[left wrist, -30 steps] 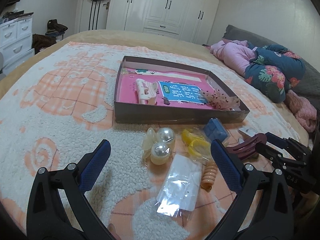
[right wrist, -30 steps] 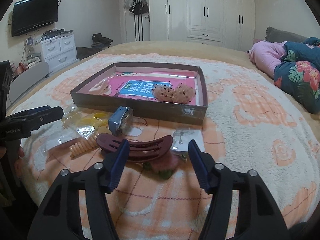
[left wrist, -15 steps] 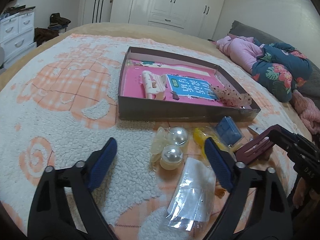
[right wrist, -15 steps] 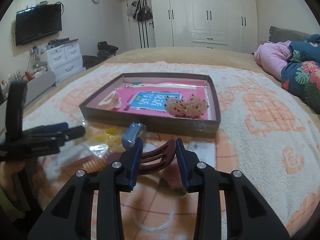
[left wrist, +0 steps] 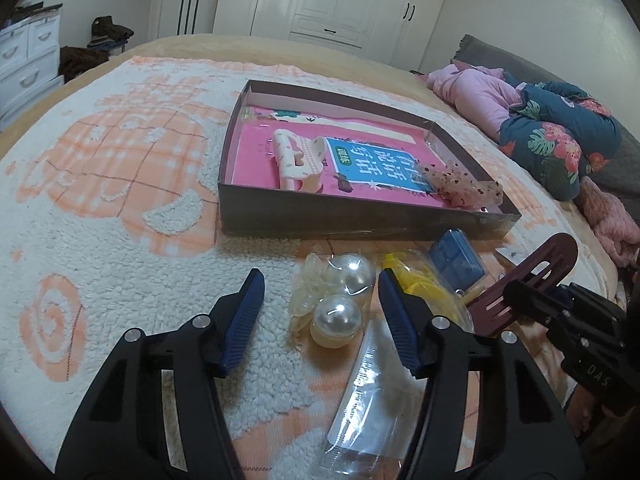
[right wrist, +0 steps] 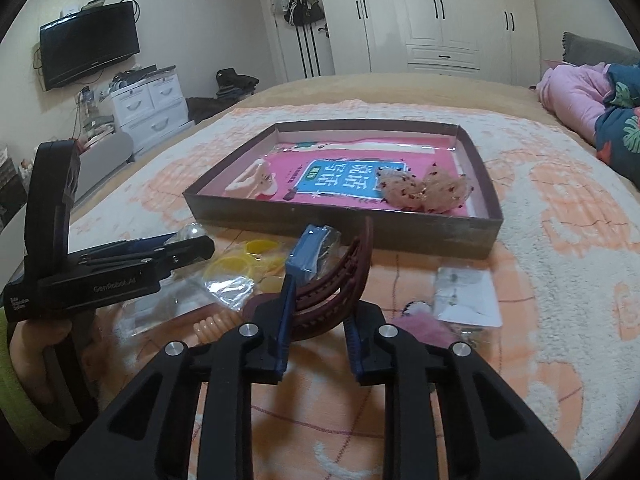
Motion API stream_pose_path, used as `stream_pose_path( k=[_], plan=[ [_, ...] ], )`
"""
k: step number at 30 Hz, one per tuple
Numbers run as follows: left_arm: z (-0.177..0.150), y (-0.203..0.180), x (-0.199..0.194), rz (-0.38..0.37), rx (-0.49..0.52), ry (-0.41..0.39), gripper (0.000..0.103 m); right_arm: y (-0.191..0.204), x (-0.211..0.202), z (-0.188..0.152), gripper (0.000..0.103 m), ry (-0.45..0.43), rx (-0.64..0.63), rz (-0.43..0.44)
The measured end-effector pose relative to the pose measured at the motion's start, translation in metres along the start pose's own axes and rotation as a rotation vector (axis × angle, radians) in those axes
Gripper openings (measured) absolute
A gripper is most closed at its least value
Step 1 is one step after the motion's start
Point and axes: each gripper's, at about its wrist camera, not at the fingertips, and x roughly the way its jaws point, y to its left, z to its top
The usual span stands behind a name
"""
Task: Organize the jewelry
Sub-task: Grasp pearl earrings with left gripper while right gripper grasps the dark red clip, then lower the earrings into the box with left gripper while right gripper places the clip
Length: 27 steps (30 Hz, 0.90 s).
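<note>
A bagged pair of pearl hair ties lies on the blanket between the fingers of my left gripper. Its jaws are closing, and the pads stand apart from the bag. My right gripper is closing on a dark red hair claw and grips it, tilted upright off the blanket. The left wrist view shows that claw at the right, in the right gripper. Behind stands a brown box with a cream hair claw and a dotted mesh scrunchie on a pink book.
In front of the box lie a blue item in plastic, bagged yellow rings, an orange spiral tie, an earring card and a clear bag. Folded bedding sits at the right.
The left gripper's jaws narrowed around the pearl ties and came a little closer. The right gripper closed on the dark red claw and tipped it up off the blanket.
</note>
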Motion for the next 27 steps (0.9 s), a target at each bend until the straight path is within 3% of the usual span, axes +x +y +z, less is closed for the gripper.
stream_pose_path(
  k=[3,6,7,14,27],
  plan=[
    [0.001,0.0,0.001,-0.004,-0.001,0.005,0.048,0.002,0.002,-0.001,0.021,0.005,0.009,0.018],
    [0.001,-0.002,0.004,-0.019,0.007,0.013,0.03,0.003,-0.002,0.001,0.016,-0.009,0.003,0.034],
    [0.001,-0.004,0.004,-0.023,0.016,0.014,0.029,0.003,-0.005,0.002,0.015,-0.018,0.004,0.038],
    [0.0,-0.017,-0.002,-0.004,0.084,-0.001,0.029,-0.01,-0.013,0.002,0.011,-0.025,0.058,0.056],
    [0.011,-0.019,-0.034,-0.05,0.053,-0.083,0.029,-0.03,-0.045,0.011,0.01,-0.105,0.111,0.029]
  ],
)
